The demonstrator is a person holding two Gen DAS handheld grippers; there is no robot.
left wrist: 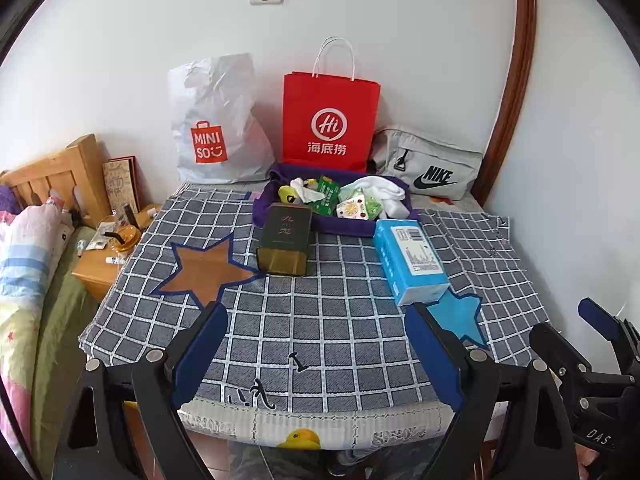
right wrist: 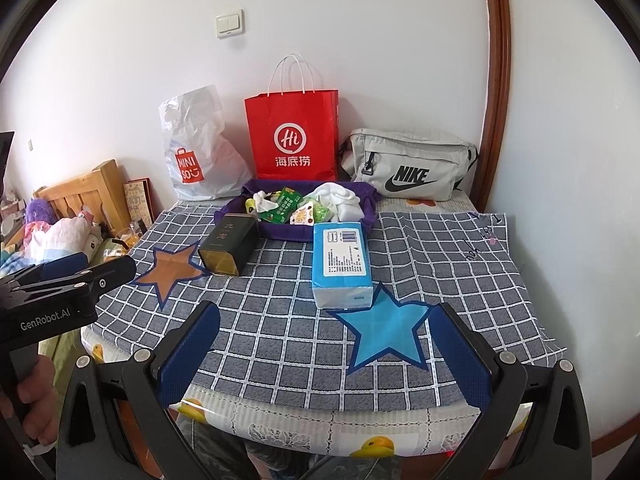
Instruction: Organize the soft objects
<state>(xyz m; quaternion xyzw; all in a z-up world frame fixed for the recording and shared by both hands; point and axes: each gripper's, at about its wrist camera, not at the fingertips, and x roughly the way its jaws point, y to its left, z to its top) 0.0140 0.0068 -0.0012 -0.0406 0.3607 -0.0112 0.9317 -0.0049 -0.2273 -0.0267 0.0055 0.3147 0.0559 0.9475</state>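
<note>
While both grippers hang back at the near edge of the checked cloth (right wrist: pixel 440 264), jaws spread wide and empty, the blue tissue pack (right wrist: pixel 342 262) lies just ahead of the right gripper (right wrist: pixel 324 356), its near end touching the blue star (right wrist: pixel 384 328). Its long axis runs away from the jaws toward the purple tray (right wrist: pixel 370 210) of soft bits, so the right gripper looks nearer than the left gripper (left wrist: pixel 318 354). Straddling the narrow sides seems the likely grab.
</note>
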